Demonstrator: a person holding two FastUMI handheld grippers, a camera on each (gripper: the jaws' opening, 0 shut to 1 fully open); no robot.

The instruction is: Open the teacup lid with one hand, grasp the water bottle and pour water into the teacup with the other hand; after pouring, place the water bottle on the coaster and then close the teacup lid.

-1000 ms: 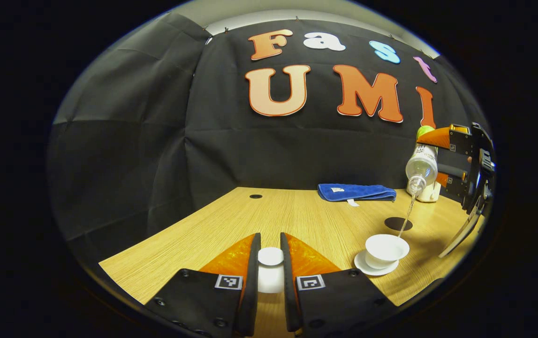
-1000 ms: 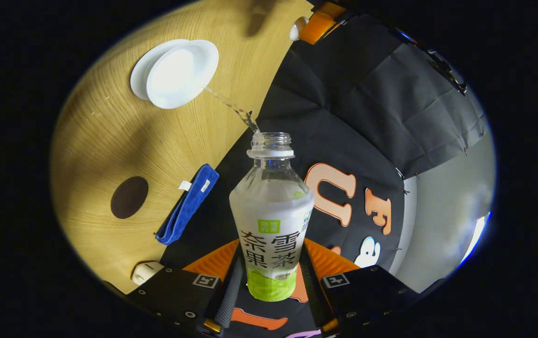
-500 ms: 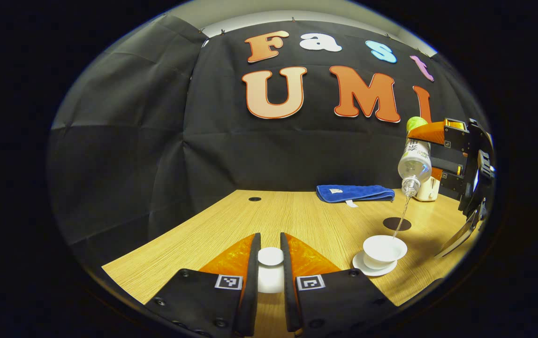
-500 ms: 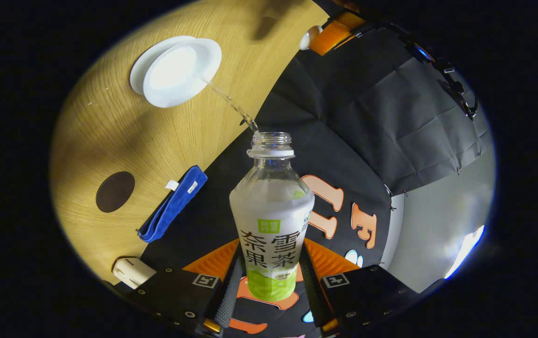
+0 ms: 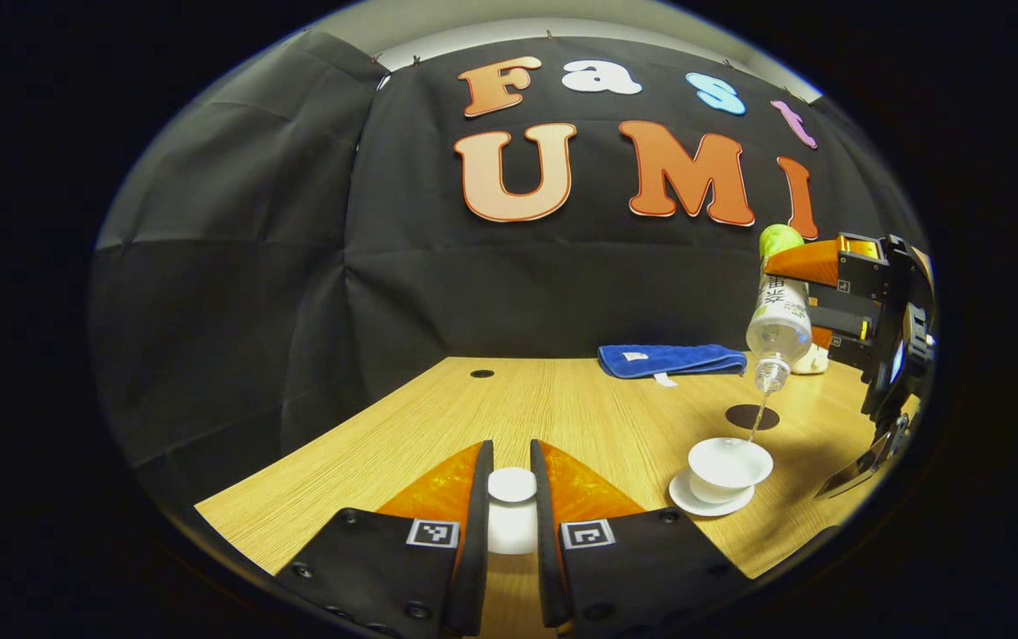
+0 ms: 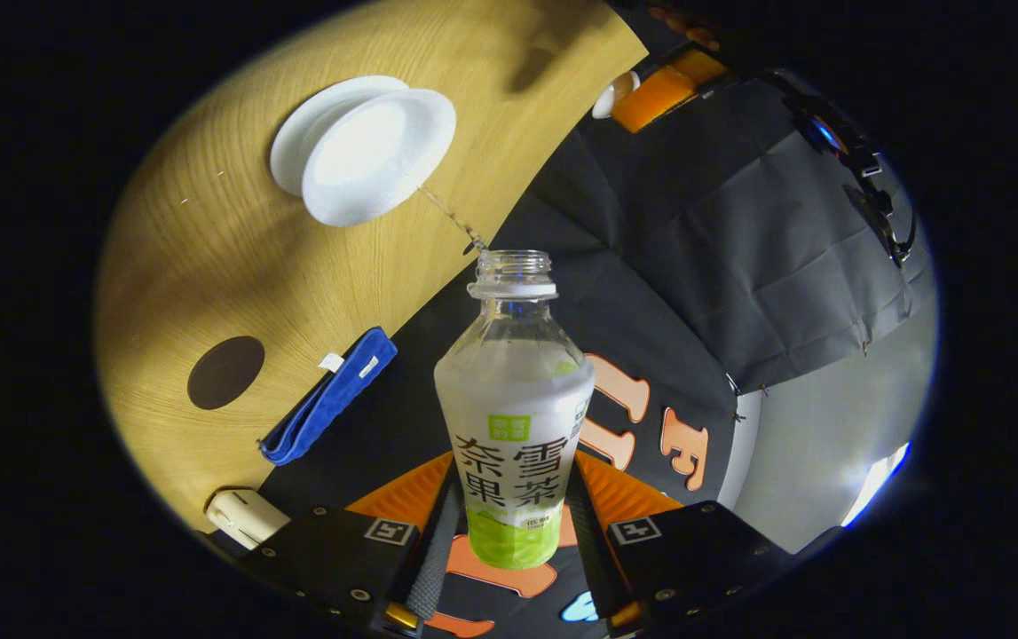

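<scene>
White lid [image 5: 512, 497] in left tool [image 5: 509, 484] | bottle [image 6: 514, 417] tilted over teacup [image 6: 377, 156]

Black cloth wall [image 5: 233, 293] fills the upper and left frame, creased, pinned along its top edge. Pale wall strip [image 5: 553, 27] above it. Light wood-grain table [image 5: 562, 417] across the lower frame, small dark hole [image 5: 483, 374] near its far edge.

Left gripper view low, level along table [image 5: 580, 417] — right gripper view high, downward; shared teacup [image 5: 729, 463].
</scene>
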